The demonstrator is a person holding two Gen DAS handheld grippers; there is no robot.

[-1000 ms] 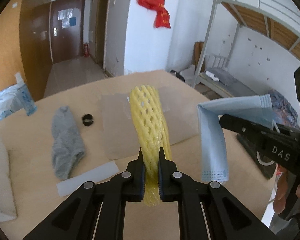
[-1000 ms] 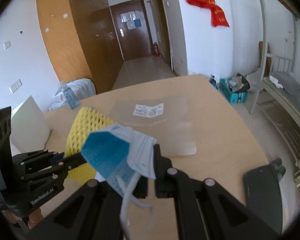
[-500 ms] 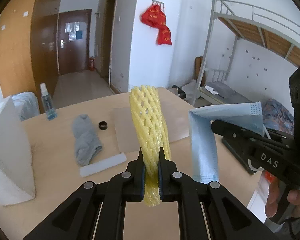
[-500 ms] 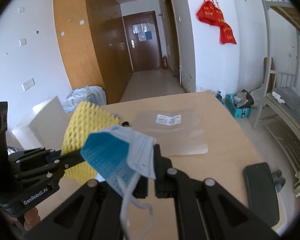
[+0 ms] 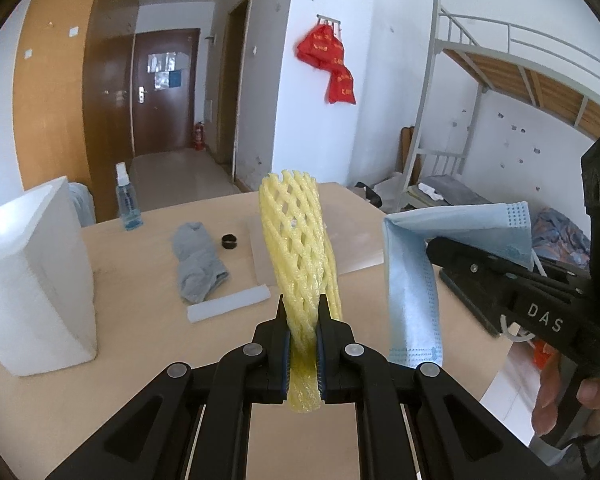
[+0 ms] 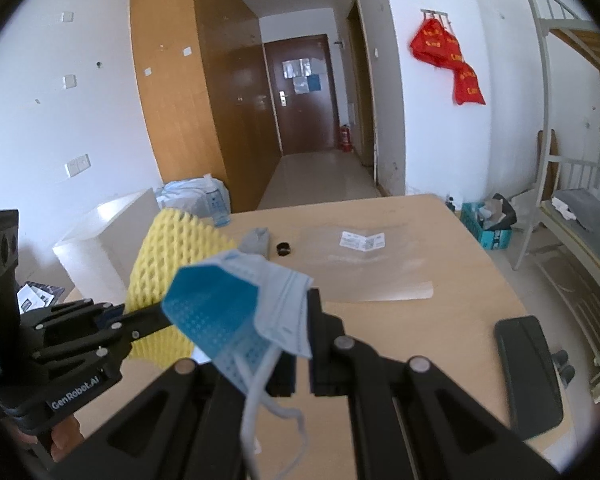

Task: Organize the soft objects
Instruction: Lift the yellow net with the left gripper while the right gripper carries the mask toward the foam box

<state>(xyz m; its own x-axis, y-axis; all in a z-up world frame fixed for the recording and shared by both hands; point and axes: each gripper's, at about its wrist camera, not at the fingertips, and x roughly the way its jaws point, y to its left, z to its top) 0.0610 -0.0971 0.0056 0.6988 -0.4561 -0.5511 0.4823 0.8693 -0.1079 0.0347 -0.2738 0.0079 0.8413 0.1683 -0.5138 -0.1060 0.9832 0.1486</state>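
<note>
My left gripper (image 5: pixel 302 312) is shut on a yellow foam net sleeve (image 5: pixel 298 240) and holds it upright above the wooden table (image 5: pixel 140 320). My right gripper (image 6: pixel 300 304) is shut on a blue face mask (image 6: pixel 240 304), which droops over its fingers; it shows folded and hanging in the left wrist view (image 5: pixel 416 272). The two grippers are side by side in the air, the sleeve (image 6: pixel 168 256) left of the mask. A grey sock (image 5: pixel 198 260) lies on the table beyond the sleeve.
A white foam box (image 5: pixel 32 280) stands at the table's left. A spray bottle (image 5: pixel 126 204), a small black ring (image 5: pixel 230 241), a white foam strip (image 5: pixel 228 303), a clear plastic bag (image 6: pixel 364 264) and a black phone-like slab (image 6: pixel 528 368) lie on the table.
Both grippers have risen with their loads and the views tilted up. More of the room and the white foam box came into sight. Both grips are unchanged.
</note>
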